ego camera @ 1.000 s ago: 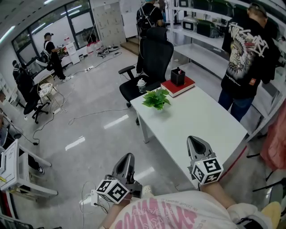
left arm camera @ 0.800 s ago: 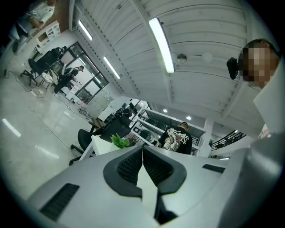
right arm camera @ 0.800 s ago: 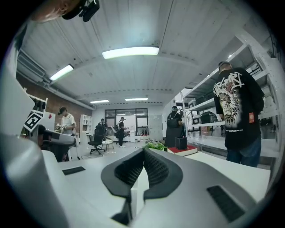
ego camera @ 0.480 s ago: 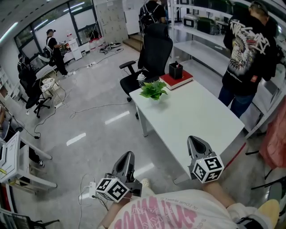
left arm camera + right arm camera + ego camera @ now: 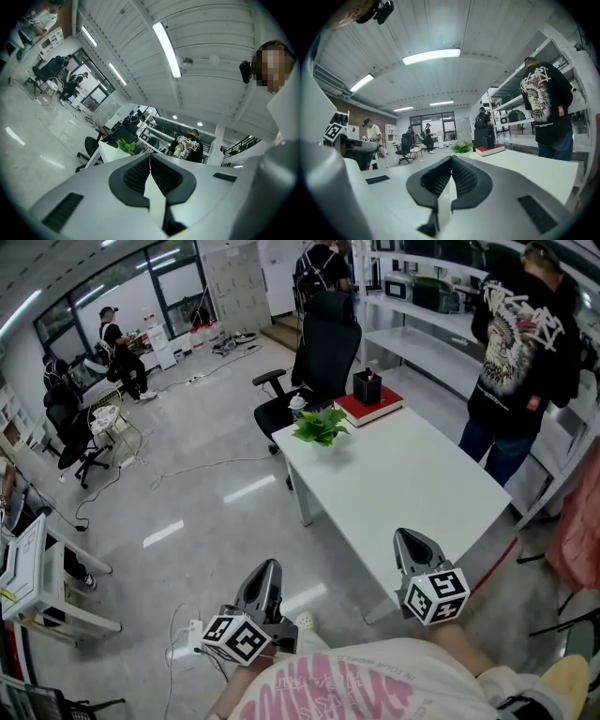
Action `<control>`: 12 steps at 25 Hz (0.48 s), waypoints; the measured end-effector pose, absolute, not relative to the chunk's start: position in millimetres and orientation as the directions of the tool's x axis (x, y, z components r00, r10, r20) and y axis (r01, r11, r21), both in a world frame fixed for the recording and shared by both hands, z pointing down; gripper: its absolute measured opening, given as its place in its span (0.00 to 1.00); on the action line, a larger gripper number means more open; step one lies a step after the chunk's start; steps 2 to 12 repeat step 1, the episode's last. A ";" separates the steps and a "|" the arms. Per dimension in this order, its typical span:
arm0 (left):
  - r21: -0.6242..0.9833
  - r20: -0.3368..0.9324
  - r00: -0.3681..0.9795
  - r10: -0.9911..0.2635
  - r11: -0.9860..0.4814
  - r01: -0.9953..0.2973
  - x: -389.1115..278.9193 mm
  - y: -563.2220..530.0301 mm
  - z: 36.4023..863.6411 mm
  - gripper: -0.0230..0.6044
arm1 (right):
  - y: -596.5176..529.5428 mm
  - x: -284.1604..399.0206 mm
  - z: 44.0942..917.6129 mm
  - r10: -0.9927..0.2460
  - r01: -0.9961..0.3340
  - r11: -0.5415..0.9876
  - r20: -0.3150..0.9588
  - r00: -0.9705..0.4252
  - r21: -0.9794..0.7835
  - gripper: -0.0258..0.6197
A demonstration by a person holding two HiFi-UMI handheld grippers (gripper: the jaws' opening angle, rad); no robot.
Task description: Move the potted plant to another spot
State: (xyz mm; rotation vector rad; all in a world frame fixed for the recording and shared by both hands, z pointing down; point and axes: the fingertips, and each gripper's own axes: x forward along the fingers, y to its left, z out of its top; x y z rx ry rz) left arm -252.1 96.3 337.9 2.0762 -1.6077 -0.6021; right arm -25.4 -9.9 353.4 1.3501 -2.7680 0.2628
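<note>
The potted plant (image 5: 322,426), leafy green in a small pot, stands at the far left corner of the white table (image 5: 412,486). It shows small and far off in the left gripper view (image 5: 125,146) and the right gripper view (image 5: 461,148). My left gripper (image 5: 269,568) hangs over the floor to the left of the table's near end, shut and empty. My right gripper (image 5: 406,537) is over the table's near end, also shut with nothing between its jaws. Both point toward the plant from well short of it.
A red book with a black pen holder (image 5: 373,405) lies behind the plant, and a white cup (image 5: 297,412) stands beside it. A black office chair (image 5: 322,357) is at the table's far end. A person in a black T-shirt (image 5: 518,343) stands by the right side. Cables (image 5: 187,468) lie on the floor.
The table and plant have shifted slightly up in the head view. Both grippers stay shut and keep the same places in the picture.
</note>
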 end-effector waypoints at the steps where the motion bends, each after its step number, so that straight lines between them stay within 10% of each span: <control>1: 0.589 -0.070 0.226 -0.972 -0.223 -0.777 -256.6 102.5 337.5 0.08 | -3.7 -29.6 353.3 -0.777 -0.786 0.604 0.122 -0.617 -0.129 0.06; 12: 0.589 -0.070 0.226 -0.972 -0.223 -0.777 -256.6 102.5 337.5 0.08 | -3.7 -29.6 353.3 -0.777 -0.786 0.604 0.122 -0.617 -0.129 0.06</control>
